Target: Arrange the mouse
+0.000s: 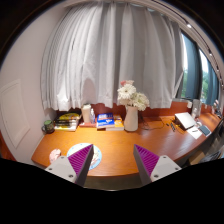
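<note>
My gripper (113, 161) is open, its two purple-padded fingers spread wide above the near edge of a curved wooden desk (118, 143). Nothing is between the fingers. A round pale mouse pad (58, 157) lies on the desk just left of the left finger, partly hidden behind it. I cannot make out a mouse on it.
A white vase of flowers (131, 112) stands at the middle back. Books and small items (100, 120) and a dark object (62, 124) lie at the back left. A laptop (188, 121) and papers sit at the right. White curtains hang behind.
</note>
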A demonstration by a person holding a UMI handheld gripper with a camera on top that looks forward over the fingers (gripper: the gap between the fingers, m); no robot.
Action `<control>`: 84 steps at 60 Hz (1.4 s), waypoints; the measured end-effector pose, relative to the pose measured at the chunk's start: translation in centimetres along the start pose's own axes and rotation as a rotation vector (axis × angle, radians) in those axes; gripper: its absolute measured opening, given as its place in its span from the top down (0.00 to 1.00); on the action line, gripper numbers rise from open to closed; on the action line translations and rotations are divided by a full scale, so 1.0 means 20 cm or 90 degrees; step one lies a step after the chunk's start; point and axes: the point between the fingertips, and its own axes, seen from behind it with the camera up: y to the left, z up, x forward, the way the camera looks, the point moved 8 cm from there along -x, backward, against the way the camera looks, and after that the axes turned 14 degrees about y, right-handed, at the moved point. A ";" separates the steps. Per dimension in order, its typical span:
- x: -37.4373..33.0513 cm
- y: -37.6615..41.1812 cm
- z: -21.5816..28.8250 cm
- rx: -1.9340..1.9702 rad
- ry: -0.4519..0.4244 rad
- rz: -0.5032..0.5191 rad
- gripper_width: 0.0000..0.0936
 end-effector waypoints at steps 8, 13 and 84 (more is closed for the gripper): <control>0.04 0.10 -0.13 0.003 0.031 0.022 0.15; 0.23 0.25 -0.47 -0.007 0.072 0.035 0.15; 1.37 1.76 -0.54 -0.068 0.263 0.090 0.48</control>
